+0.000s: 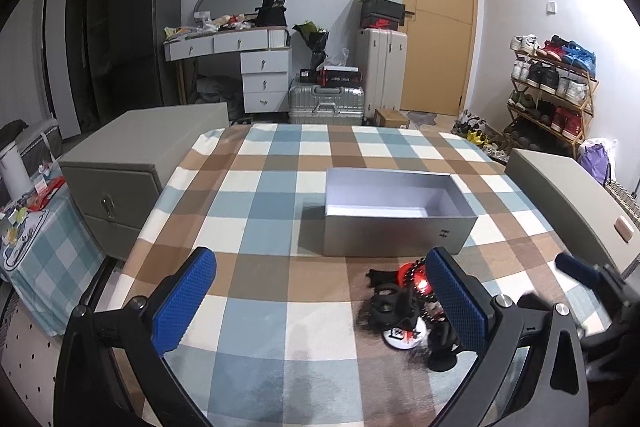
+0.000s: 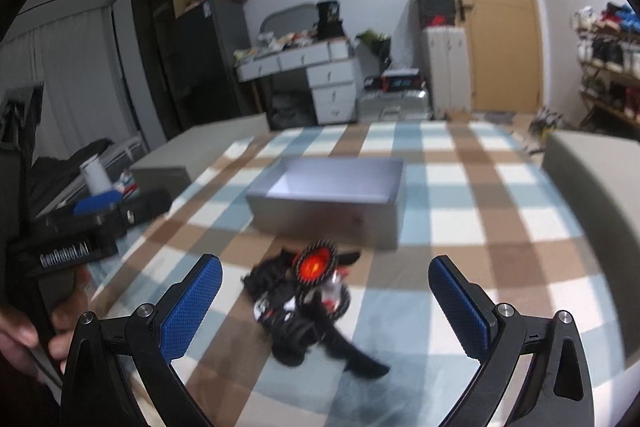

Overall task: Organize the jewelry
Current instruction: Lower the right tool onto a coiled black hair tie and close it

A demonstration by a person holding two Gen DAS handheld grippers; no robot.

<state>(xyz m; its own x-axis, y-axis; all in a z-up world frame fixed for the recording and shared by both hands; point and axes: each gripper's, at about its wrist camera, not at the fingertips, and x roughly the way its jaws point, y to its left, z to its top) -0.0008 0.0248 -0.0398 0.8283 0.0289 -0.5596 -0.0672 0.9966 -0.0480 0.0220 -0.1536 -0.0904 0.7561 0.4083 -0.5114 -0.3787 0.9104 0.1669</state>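
Note:
A pile of black jewelry with a red oval pendant [image 2: 314,297] lies on the checkered tablecloth [image 2: 460,227], just in front of an open grey box [image 2: 332,199]. My right gripper [image 2: 326,307] is open, its blue pads on either side of the pile, hovering above it. In the left wrist view the same jewelry pile [image 1: 404,301] sits against the inside of the right blue pad [image 1: 456,303]. My left gripper [image 1: 320,301] is open over bare cloth, left of the pile. The grey box [image 1: 394,213] stands empty behind it.
Grey cabinets [image 1: 136,167] flank the table on the left and on the right [image 1: 572,199]. A side table with clutter [image 1: 28,211] stands at the left. A person's hand [image 2: 36,327] holds the left gripper's handle. Desk, suitcases and a shoe rack fill the room behind.

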